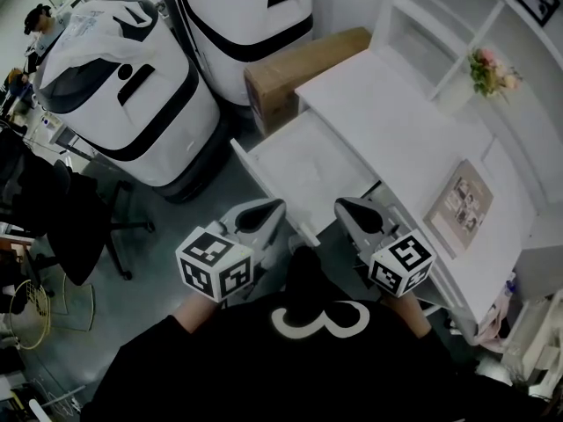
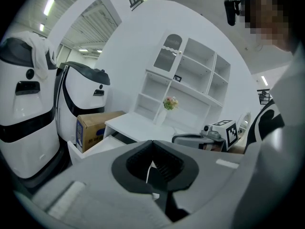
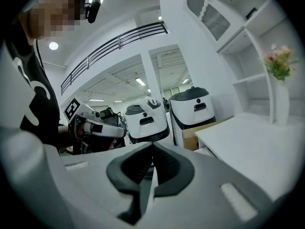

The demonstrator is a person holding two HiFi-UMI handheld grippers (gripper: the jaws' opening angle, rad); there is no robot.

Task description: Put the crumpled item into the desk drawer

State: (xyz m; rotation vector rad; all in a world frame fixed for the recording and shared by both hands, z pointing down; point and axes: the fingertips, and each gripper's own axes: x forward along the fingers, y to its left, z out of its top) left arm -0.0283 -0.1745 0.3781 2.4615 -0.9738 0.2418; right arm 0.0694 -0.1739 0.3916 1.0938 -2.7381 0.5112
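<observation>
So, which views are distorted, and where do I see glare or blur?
Head view: the corners are dark and the white desk top is almost washed out. Left gripper view: strong fisheye with black corners, the shelf bends, a ceiling lamp glares, and the left tool is soft up close. Right gripper view: same fisheye, a round lamp is blown out, and the right tool is soft.

grey floor (image 1: 189,229), office chair (image 1: 69,229), cardboard box (image 1: 303,64)
</observation>
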